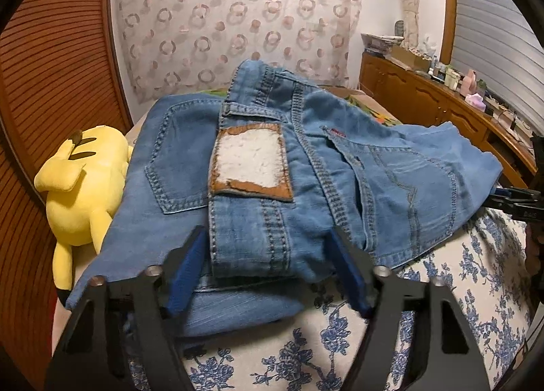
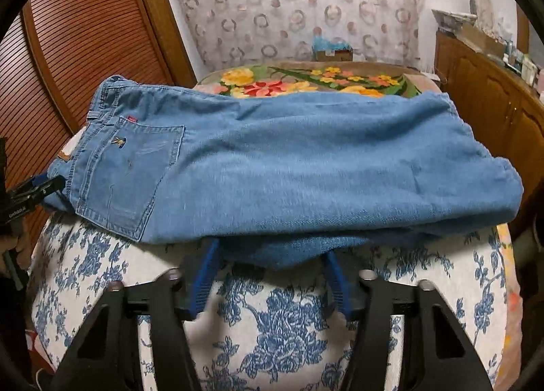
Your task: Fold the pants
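Left wrist view: blue jeans [image 1: 272, 166] lie folded on a bed [image 1: 459, 289] with a blue floral cover, near its front edge. The waistband with a worn leather patch [image 1: 250, 163] sits between the blue pads of the left tool [image 1: 268, 272], whose jaws stand apart, not pressing. A yellow plush toy [image 1: 81, 193] lies at the bed's left edge.

Right wrist view: the right tool [image 2: 272, 275] straddles the jeans' lower folded edge, jaws spread; contact cannot be judged.
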